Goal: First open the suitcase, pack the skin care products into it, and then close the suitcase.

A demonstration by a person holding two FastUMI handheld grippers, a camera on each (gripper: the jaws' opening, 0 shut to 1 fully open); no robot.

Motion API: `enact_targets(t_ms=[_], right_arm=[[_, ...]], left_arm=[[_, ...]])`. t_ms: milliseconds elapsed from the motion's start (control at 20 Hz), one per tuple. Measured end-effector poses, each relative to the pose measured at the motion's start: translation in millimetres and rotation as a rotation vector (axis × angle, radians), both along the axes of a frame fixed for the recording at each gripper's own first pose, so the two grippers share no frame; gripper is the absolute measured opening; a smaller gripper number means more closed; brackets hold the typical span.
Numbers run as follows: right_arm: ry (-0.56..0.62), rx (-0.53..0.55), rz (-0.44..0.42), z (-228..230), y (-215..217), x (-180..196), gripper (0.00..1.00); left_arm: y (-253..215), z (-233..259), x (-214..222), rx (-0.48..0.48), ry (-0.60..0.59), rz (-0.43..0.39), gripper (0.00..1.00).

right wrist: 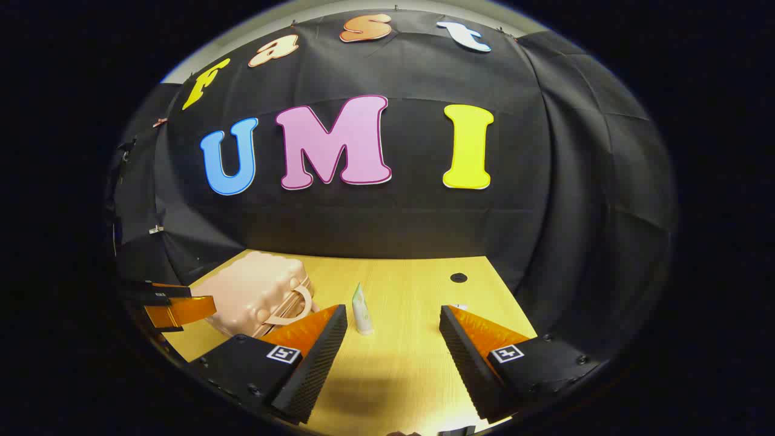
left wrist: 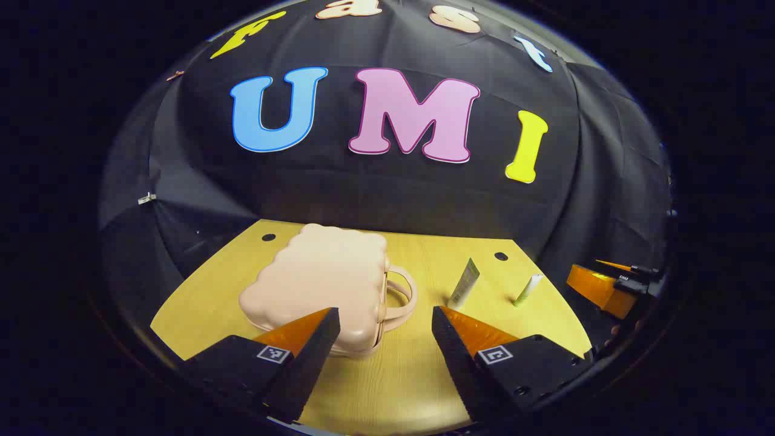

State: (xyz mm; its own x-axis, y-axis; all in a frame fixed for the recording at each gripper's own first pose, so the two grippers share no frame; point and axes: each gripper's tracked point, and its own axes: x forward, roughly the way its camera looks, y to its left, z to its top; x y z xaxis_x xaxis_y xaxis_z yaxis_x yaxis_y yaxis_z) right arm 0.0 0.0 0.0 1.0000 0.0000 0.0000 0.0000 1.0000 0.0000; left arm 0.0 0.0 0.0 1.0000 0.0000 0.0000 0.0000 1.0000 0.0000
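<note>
A closed, pale pink suitcase (left wrist: 324,281) lies flat on the wooden table (left wrist: 399,375), its handle (left wrist: 404,297) facing right. My left gripper (left wrist: 385,311) is open just in front of it, above the table, with nothing between its fingers. Two skin care tubes lie to the right of the suitcase: a pale green one (left wrist: 464,283) and a slim white one (left wrist: 528,289). My right gripper (right wrist: 392,309) is open and holds nothing, with the pale green tube (right wrist: 361,310) a short way ahead and the suitcase (right wrist: 254,297) to its left. The right gripper (left wrist: 602,287) also shows at the table's right edge.
The black cloth wall stands right behind the table. Small round holes (left wrist: 501,256) (right wrist: 458,278) sit near the table's back corners. The left gripper (right wrist: 175,310) shows at the left edge of the right gripper view, beside the suitcase.
</note>
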Motion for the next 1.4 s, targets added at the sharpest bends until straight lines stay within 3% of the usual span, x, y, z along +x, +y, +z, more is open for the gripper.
enact_targets(t_ms=[1050, 1400], right_arm=[[0.046, -0.003, 0.018, -10, 4, 15, 0.98], [0.042, 0.019, -0.035, -7, -27, 22, 0.98]], left_arm=[[-4, -1, 17, 0.011, 0.000, -0.014, 0.96], [-50, 10, 60, 0.076, 0.026, -0.130, 0.96]])
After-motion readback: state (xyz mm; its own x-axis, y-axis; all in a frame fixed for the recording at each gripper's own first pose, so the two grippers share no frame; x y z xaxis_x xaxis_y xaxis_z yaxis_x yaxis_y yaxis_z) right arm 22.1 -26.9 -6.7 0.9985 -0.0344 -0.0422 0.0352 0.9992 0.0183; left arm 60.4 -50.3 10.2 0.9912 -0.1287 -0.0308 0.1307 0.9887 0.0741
